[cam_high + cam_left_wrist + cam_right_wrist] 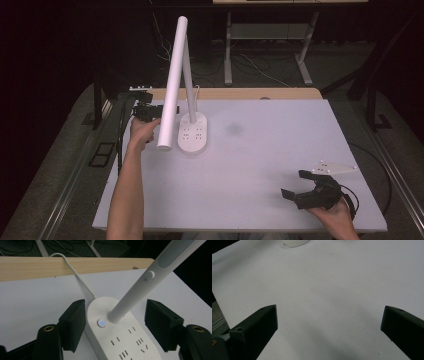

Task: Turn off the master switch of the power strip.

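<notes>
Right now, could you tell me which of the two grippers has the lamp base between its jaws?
The left gripper: its open jaws flank the lamp base. The right gripper is over bare table.

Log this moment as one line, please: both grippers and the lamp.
left gripper: open, jaws either side of lamp base | right gripper: open, over bare table | lamp button: lit blue

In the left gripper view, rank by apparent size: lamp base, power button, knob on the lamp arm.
1. Lamp base, largest by far.
2. Power button and knob look alike; the button lies nearer the camera, so no ranking.
</notes>
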Demonstrator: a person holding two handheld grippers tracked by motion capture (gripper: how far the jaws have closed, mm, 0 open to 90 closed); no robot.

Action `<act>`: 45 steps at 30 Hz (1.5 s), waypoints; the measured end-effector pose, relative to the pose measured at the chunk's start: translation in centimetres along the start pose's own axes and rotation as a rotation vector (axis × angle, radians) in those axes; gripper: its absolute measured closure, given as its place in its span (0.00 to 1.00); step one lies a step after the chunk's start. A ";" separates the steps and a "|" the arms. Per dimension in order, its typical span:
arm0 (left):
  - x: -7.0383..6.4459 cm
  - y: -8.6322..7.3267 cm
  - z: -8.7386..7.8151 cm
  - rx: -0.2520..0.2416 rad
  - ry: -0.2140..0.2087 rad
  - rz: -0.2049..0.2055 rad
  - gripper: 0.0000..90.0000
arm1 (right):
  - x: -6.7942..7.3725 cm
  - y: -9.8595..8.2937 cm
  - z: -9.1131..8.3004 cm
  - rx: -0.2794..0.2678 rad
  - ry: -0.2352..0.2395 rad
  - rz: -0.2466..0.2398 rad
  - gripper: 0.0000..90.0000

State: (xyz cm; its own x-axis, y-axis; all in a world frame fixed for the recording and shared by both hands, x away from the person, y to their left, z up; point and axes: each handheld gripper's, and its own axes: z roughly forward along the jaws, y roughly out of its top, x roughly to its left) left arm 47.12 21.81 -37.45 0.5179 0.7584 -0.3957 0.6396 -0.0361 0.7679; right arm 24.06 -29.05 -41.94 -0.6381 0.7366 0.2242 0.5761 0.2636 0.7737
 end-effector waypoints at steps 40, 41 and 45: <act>0.7 -1.3 4.1 0.046 0.022 -0.043 0.92 | -0.2 -0.1 0.0 0.009 0.002 -0.006 0.00; 0.7 -1.4 4.2 0.047 0.026 -0.040 0.93 | -0.2 -0.1 0.0 0.009 0.001 -0.008 0.00; 0.7 -1.5 4.6 0.061 0.041 -0.032 0.98 | -0.2 -0.1 0.0 0.011 0.000 -0.006 0.00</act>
State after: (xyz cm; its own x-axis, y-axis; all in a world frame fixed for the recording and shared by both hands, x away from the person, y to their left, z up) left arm 49.14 19.42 -41.18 0.4734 0.7859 -0.3978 0.6899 -0.0500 0.7221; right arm 24.14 -29.21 -42.05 -0.6418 0.7347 0.2199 0.5780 0.2750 0.7683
